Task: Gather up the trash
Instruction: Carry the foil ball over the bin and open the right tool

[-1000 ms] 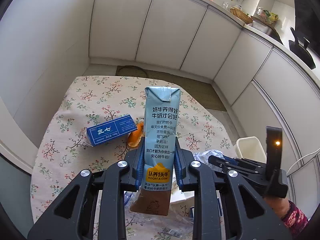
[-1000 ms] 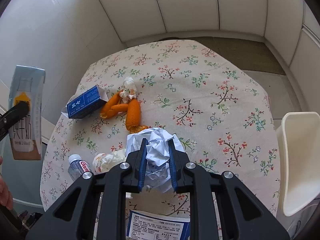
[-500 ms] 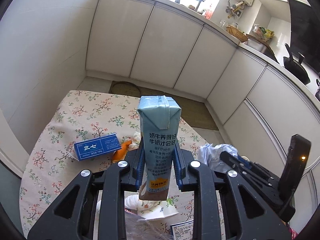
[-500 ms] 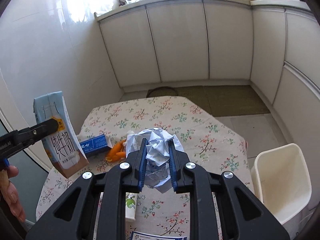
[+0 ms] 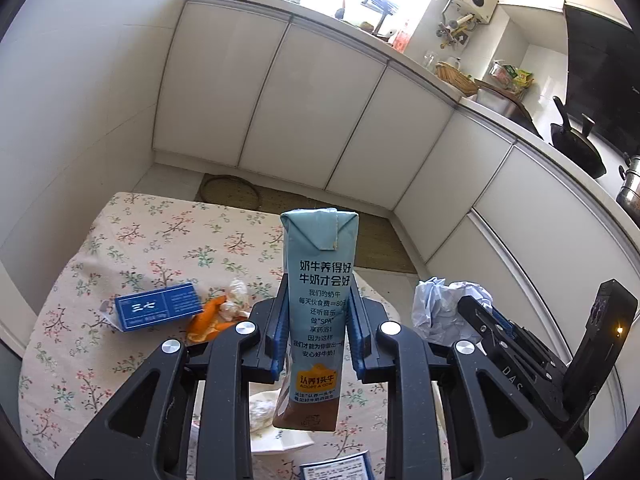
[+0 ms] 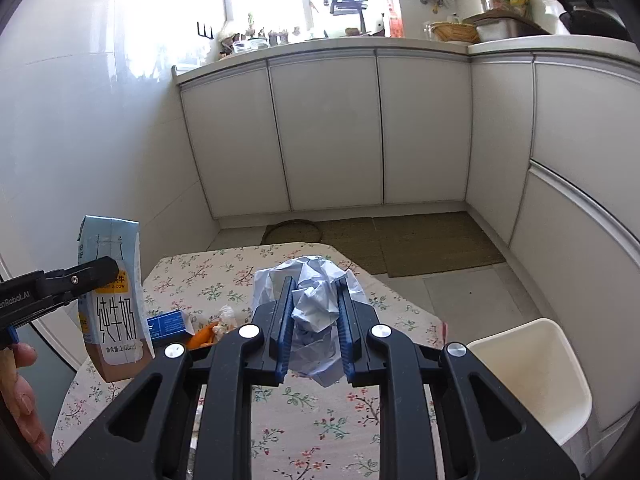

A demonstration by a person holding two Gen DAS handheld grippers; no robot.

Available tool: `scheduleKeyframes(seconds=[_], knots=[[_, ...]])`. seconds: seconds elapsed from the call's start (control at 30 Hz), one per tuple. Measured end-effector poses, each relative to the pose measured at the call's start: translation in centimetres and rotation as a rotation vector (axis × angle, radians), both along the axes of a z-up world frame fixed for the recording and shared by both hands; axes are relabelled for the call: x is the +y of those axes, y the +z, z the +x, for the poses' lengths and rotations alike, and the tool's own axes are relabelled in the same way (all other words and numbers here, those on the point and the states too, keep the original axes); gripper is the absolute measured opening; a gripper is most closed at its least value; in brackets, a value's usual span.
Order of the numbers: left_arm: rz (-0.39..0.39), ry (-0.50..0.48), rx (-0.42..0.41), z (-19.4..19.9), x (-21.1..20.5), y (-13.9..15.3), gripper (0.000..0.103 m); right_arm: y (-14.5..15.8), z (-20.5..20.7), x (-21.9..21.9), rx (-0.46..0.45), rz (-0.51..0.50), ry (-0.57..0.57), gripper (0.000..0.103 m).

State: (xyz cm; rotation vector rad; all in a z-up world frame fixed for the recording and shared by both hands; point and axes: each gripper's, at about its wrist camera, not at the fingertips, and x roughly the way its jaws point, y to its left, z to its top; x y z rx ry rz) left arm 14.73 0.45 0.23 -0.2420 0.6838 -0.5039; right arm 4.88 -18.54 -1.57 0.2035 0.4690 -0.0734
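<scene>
Left gripper [image 5: 316, 344] clamped on upright milk carton [image 5: 318, 300], right gripper [image 6: 312, 320] pinching crumpled paper wad [image 6: 314, 300]; both held above floral table [image 6: 320, 420], likely bound for white bin [image 6: 532, 376] at its right edge

Both wrist cameras look forward and downward along black fingers [image 5: 280, 344], close above the floral-clothed table [image 6: 320, 412]; both see the white kitchen cabinets [image 5: 320, 120].

Left hand-held gripper [image 5: 318, 336] and right hand-held gripper [image 6: 313, 322], both clamped, raised.
</scene>
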Motion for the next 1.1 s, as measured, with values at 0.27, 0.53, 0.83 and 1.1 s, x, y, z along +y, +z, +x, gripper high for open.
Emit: scheduleKeyframes(seconds=[0.27,0.53,0.83,1.1], knots=[[-0.006,-0.047,-0.002,-0.4,-3.3,0.1,0.024,0.8,-1.6,-3.8,-0.024,-0.021,-0.082,0.020],[0.008,-0.105,0.001,-0.9,-7.1,-0.2,0.024,0.9,-3.5,-8.6,-0.028,-0.012,-0.180,0.020],[0.016,-0.174,0.004,-1.8,-11.8,-0.4,0.024,0.3,-6.4,-13.9,-0.014,-0.017,-0.293,0.020],[0.020,-0.250,0.014,-3.0,-17.3,-1.3,0.024,-1.4,-8.8,-19.6,0.032,0.029,-0.398,0.020]])
